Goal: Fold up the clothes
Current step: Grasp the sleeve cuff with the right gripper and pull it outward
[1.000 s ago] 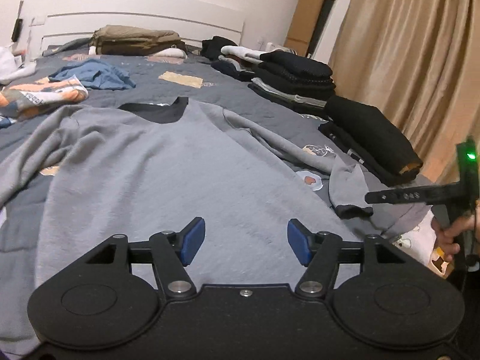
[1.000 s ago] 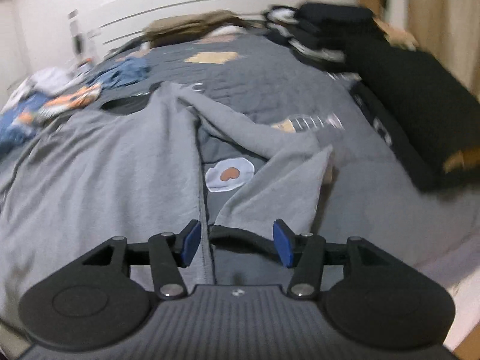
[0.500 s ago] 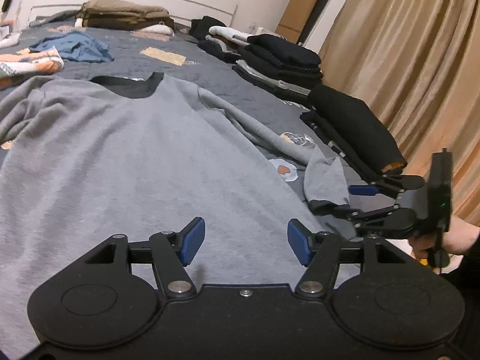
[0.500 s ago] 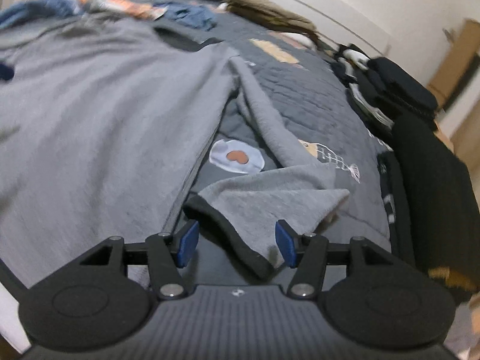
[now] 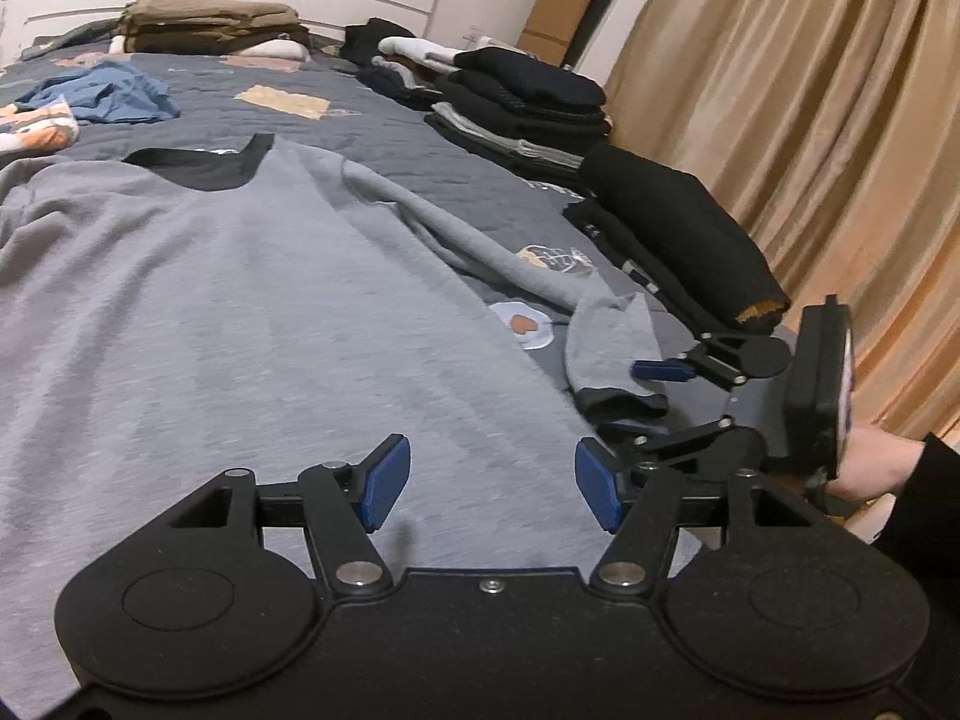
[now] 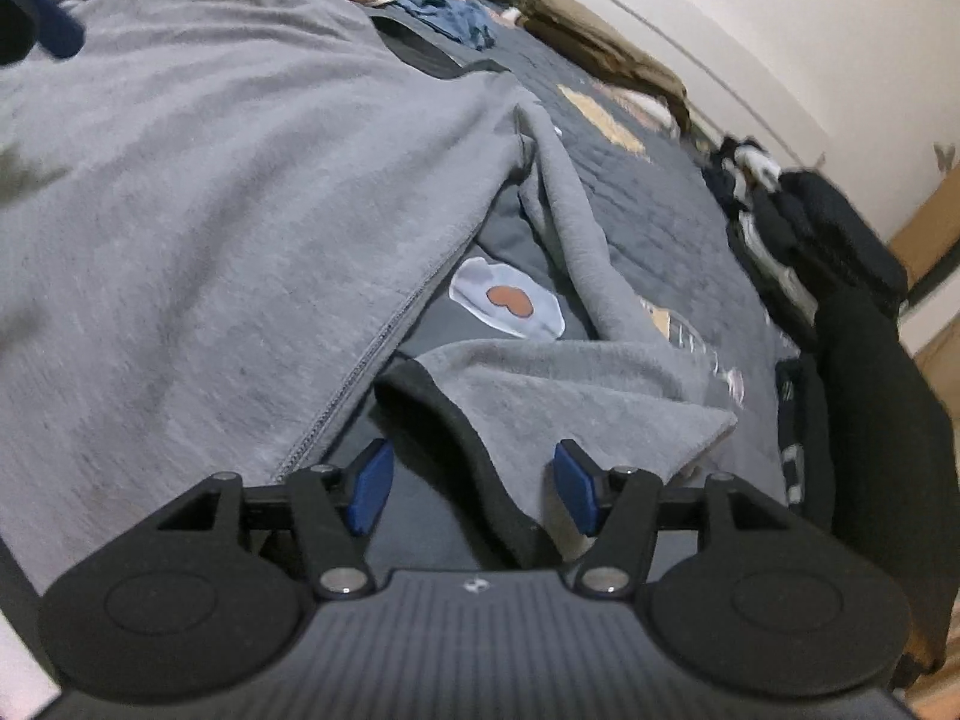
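Note:
A grey sweatshirt (image 5: 252, 312) with a black collar (image 5: 198, 168) lies spread flat on the bed. Its right sleeve (image 5: 480, 252) runs down to a black-edged cuff (image 5: 618, 360). My left gripper (image 5: 492, 483) hovers open over the sweatshirt's lower right body, holding nothing. My right gripper (image 6: 468, 489) is open with the sleeve's black cuff (image 6: 474, 438) lying between its blue pads, not clamped. In the left wrist view the right gripper (image 5: 648, 396) sits at the cuff, one pad above it and one below, held by a hand (image 5: 870, 468).
Stacks of folded dark clothes (image 5: 522, 102) and a black folded garment (image 5: 678, 234) line the bed's right side. Folded brown clothes (image 5: 210, 18) sit by the headboard. Loose blue clothing (image 5: 102, 96) lies at the far left. Tan curtains (image 5: 810, 120) hang on the right.
My right gripper has moved in onto the sleeve cuff, so the cuff now lies between its open pads. My left gripper has shifted slightly over the sweatshirt's body and stays open.

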`<state>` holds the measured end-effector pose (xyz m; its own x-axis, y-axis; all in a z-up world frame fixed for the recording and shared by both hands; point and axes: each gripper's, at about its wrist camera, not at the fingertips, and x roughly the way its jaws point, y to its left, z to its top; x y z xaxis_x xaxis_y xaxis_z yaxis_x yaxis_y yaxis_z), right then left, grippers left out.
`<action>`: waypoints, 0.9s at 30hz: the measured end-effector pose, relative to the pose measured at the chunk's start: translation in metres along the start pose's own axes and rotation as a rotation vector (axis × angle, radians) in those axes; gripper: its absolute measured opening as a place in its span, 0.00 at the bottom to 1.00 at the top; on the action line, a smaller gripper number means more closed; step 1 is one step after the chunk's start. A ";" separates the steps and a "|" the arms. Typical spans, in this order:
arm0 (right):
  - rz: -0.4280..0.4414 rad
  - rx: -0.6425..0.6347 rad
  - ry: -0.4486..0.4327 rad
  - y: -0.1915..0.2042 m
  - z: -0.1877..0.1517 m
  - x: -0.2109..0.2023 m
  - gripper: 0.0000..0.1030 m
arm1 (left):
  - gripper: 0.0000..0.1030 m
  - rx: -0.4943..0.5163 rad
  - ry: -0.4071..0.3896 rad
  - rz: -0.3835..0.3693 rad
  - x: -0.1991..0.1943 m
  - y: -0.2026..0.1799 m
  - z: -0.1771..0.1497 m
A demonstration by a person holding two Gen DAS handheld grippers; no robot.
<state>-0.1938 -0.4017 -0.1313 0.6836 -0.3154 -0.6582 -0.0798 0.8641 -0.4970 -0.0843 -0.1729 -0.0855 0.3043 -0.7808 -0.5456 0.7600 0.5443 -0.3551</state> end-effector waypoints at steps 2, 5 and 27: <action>-0.008 -0.035 -0.013 0.004 -0.001 0.000 0.57 | 0.59 0.006 0.000 -0.010 0.003 -0.004 0.001; -0.013 -0.041 -0.034 0.006 -0.003 0.000 0.56 | 0.59 0.015 0.000 -0.025 0.008 -0.011 0.002; -0.184 1.317 -0.342 -0.196 -0.108 -0.041 0.04 | 0.59 0.009 0.010 -0.055 0.034 -0.025 0.009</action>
<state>-0.2848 -0.6004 -0.0678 0.7674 -0.5196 -0.3756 0.6411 0.6110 0.4645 -0.0876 -0.2158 -0.0890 0.2565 -0.8063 -0.5329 0.7806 0.4980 -0.3777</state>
